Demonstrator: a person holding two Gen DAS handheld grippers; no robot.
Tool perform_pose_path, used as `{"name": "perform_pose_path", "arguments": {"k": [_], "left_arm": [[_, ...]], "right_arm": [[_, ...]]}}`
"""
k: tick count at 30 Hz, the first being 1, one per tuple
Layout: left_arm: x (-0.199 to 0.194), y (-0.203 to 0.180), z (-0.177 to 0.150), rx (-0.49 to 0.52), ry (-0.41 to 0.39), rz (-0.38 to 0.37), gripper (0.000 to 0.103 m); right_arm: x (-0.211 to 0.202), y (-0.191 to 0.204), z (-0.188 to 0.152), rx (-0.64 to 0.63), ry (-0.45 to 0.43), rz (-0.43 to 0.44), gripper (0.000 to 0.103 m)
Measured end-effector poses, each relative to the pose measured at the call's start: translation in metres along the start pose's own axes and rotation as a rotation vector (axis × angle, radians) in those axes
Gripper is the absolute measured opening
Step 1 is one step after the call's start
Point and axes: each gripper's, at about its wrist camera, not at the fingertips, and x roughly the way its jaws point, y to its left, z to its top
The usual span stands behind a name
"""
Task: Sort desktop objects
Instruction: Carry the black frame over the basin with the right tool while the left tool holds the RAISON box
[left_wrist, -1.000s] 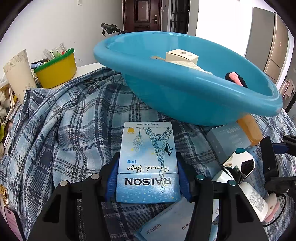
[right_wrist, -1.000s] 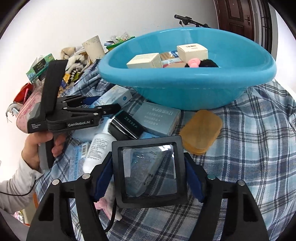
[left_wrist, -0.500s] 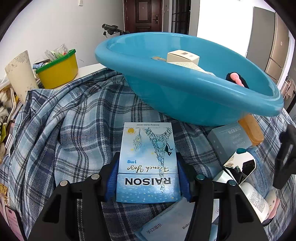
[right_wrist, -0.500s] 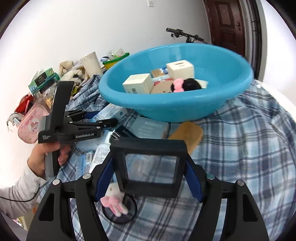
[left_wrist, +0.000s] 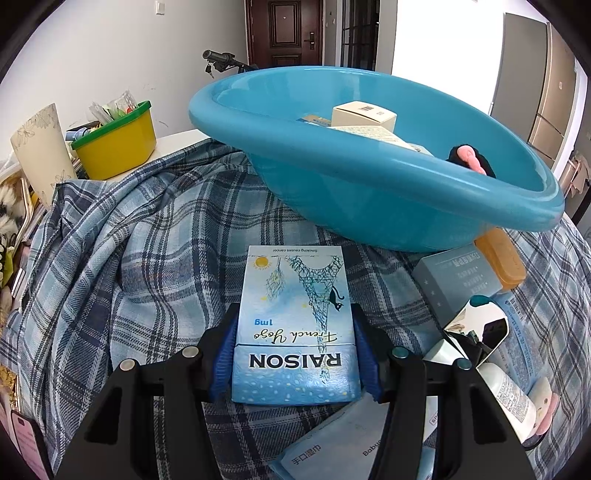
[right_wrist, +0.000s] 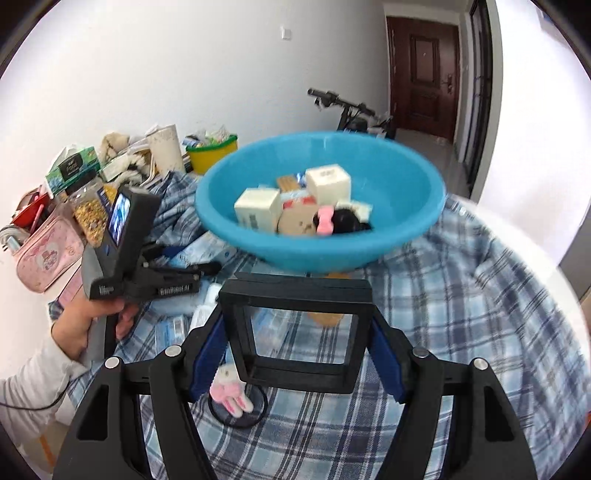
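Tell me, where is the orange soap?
In the left wrist view the orange soap is at the right, on the checked cloth, tucked under the blue basin rim, beside a grey-blue box.

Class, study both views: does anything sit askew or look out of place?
Yes. The blue basin sits tilted on the rumpled plaid cloth, its rim plainly slanted in the left wrist view. It seems propped on an orange case tucked under one edge.

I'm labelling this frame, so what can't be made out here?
- Left view: basin wall hides most of its contents.
- Left view: left gripper covers the RAISON box sides.
- Right view: motion blur smears print on boxes in the basin.
- Right view: black frame hides cloth behind it.
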Motion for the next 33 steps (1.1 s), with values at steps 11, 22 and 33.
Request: {"name": "perform_pose_path", "arguments": {"k": [11,22,33], "left_arm": [[-0.001,-0.001,0.0,0.006,-0.006,-0.001,0.058],[-0.003,-0.001,0.0,-0.002,-0.01,-0.015,0.058],[0.0,0.009,0.0,-0.045,-0.002,-0.043,0.058]], "right_arm": [[-0.028,0.024,0.065,-0.033,-0.148,-0.092,0.07],[-0.042,0.037,0.135,-0.062,-0.291,-0.14,0.07],[-0.008,0.027,0.151,-0.037,-0.282,-0.085,0.07]]}}
